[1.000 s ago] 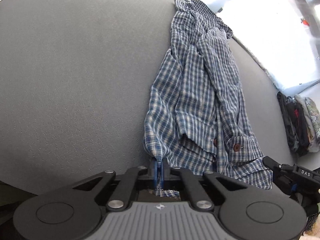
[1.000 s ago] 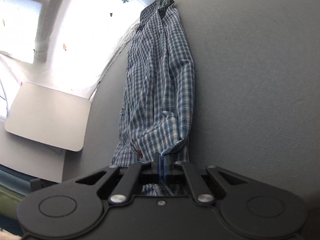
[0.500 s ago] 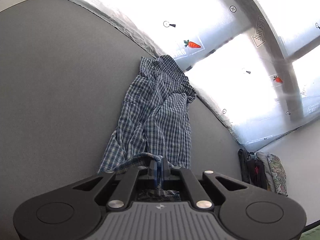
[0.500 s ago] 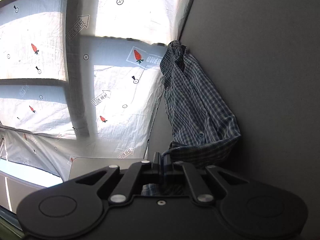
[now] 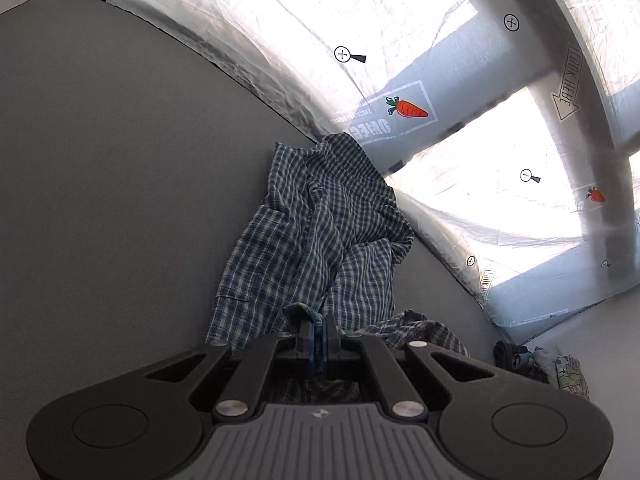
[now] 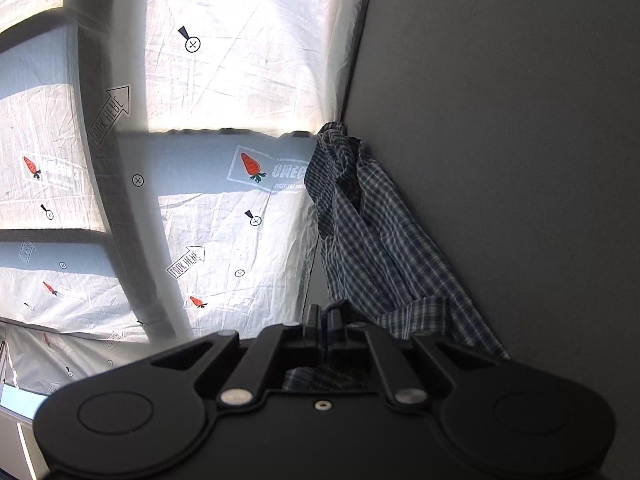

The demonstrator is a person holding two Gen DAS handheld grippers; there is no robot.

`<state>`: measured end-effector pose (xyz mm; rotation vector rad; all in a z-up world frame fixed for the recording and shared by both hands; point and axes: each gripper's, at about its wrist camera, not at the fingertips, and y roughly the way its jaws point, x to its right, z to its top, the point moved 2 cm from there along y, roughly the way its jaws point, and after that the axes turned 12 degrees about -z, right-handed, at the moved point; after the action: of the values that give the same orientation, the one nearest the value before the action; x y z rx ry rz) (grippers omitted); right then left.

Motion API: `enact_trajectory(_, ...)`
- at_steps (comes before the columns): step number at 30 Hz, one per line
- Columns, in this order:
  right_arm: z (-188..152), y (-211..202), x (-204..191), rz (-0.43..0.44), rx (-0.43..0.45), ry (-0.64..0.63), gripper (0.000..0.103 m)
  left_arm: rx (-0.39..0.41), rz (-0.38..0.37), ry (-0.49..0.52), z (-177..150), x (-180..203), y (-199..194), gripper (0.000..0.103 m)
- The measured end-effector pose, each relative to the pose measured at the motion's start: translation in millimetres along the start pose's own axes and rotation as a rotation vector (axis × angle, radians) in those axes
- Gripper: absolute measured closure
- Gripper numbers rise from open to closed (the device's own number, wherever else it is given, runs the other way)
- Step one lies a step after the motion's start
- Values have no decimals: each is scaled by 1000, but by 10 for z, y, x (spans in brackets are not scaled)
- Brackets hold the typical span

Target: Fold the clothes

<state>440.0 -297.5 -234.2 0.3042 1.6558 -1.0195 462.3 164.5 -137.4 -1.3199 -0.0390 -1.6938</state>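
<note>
Left wrist view. Item: plaid shirt [image 5: 316,240], blue and white check, lying rumpled on the grey table [image 5: 120,200], its far end reaching the table's back edge against the printed plastic sheeting [image 5: 460,168]. The left gripper [image 5: 318,330] is pinching the shirt's near edge, fingers pressed together on a fold of cloth. Change noted: a second ago the shirt was stretching long and flat away from this gripper; now it is bunching into a shorter, taller heap, with the near edge rising and travelling toward the far end. The camera is tilting upward as well, since far more sheeting is showing than before. Reading: the hem end is being carried over toward the collar end, a lengthwise fold in progress, not yet laid down.

At the lower right, a pile of other clothes [image 5: 540,364] is sitting near the table's edge, dark and patterned pieces together; whether folded cannot be told. No box, basket or other container is showing in this view.

Right wrist view. Item: the same shirt [image 6: 380,248], hanging in a narrow drape from the table's back edge down to the tool. The right gripper [image 6: 326,326] is clamping another part of the near edge, fingers closed on the cloth. Change noted: the shirt is showing shorter and more gathered than a second ago, and the gripper is pitching upward toward the sheeting [image 6: 200,160]. No container is showing here either.
</note>
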Motion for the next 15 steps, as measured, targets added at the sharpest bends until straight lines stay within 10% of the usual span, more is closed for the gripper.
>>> enact_trajectory(11,485,795,-34,-142,-26,67,88,-61,137,-19,546,-271,757,88)
enact_trajectory(15,464,615,-104,-116,39,45,69,19,200,68,536,-132,482,39)
